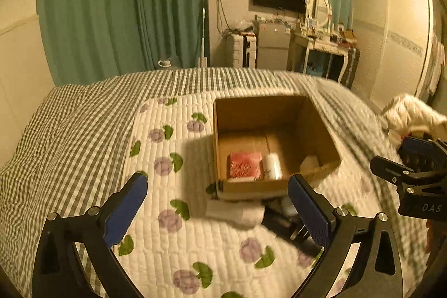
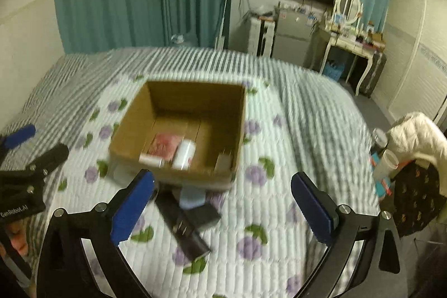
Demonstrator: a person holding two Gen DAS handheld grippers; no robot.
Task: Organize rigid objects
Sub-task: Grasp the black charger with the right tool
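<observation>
An open cardboard box [image 1: 276, 186] [image 2: 178, 175] stands on a flowered quilt [image 1: 173, 250] on the bed. Inside lie a pink packet [image 1: 244, 164] [image 2: 164, 145], a white bottle [image 1: 273, 166] [image 2: 184, 154] and a pale piece in the right corner [image 1: 310, 164]. Before the box lie a white object [image 1: 234, 211], a light blue item [image 2: 191, 197] and a black plug with prongs [image 1: 297, 233] [image 2: 181, 226]. My left gripper [image 1: 219, 182] [image 2: 44, 140] hangs open above these loose items, nothing between its fingers. My right gripper [image 2: 223, 180] [image 1: 391, 152] is open and empty too.
A grey checked bedspread [image 1: 69, 124] covers the bed around the quilt. At the bed's right edge sit a white padded garment [image 2: 416, 136], a clear cup [image 2: 388, 161] and a dark patterned bag [image 2: 419, 203]. Green curtains, a small fridge [image 2: 290, 41] and a dresser [image 2: 354, 46] stand beyond.
</observation>
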